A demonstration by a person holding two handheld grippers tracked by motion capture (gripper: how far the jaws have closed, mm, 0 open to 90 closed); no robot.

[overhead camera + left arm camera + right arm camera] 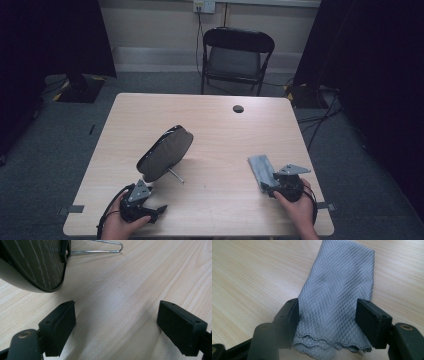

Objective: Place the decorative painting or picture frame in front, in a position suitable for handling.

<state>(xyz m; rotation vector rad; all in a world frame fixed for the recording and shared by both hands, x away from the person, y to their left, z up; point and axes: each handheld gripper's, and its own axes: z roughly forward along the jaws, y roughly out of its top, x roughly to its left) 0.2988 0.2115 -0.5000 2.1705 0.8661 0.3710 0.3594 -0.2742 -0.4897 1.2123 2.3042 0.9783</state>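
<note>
A round mirror (165, 152) in a dark frame stands tilted on a wire stand (176, 175) at the table's left middle. My left gripper (151, 202) rests just in front of it near the front edge. Its jaws are open with bare wood between them (116, 322), and the mirror's rim (37, 277) and wire stand (105, 250) lie just ahead. A folded grey cloth (261, 167) lies flat at the front right. My right gripper (268, 186) straddles its near end (328, 315). The cloth (337, 282) fills the gap between the pads, unbunched.
The light wooden table (225, 125) has a dark cable hole (238, 108) near its far edge. A black folding chair (235, 55) stands beyond the table. Dark curtains hang at both sides.
</note>
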